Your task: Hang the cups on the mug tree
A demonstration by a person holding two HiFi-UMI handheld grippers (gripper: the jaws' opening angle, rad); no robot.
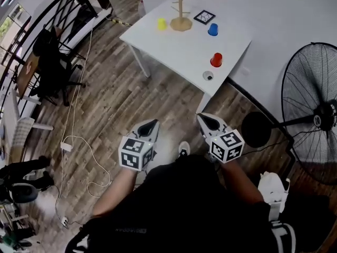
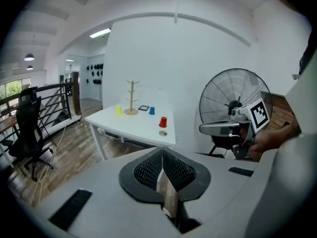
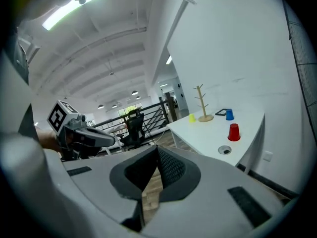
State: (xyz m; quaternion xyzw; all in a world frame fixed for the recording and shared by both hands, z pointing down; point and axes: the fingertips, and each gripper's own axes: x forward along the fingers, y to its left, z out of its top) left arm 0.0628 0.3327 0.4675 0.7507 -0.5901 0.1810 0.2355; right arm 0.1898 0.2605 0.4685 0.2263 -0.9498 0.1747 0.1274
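While both grippers hang well short of the table (image 1: 168, 49), no cup has been taken, so the step in hand looks like the approach. The left gripper (image 1: 152, 124) has its jaws pressed together on nothing. The right gripper (image 1: 203, 119) is the same, closed and empty.

All three cups stand on the table, and the tree (image 1: 180, 9) has every peg bare. The yellow cup (image 1: 162, 23) sits just left of the tree. The blue cup (image 1: 212, 29) is to the tree's right, beyond a marker card (image 1: 204, 17). The red cup (image 1: 216, 60) is farther from the tree, toward the near edge, beside a round hole (image 1: 208, 76).

The next move, I judge, calls for closing in on the table, parting one pair of jaws and taking a cup so it can be hooked on a peg. No handles can be made out from here.

The table is white and plain, on a wood-plank floor (image 1: 121, 104). Far left of the tree stand a black chair (image 1: 52, 62) and a railing (image 1: 58, 15), with a white cable (image 1: 79, 141) trailing over the floor. Far right of the tree, a big fan (image 1: 316, 104) stands by the white wall
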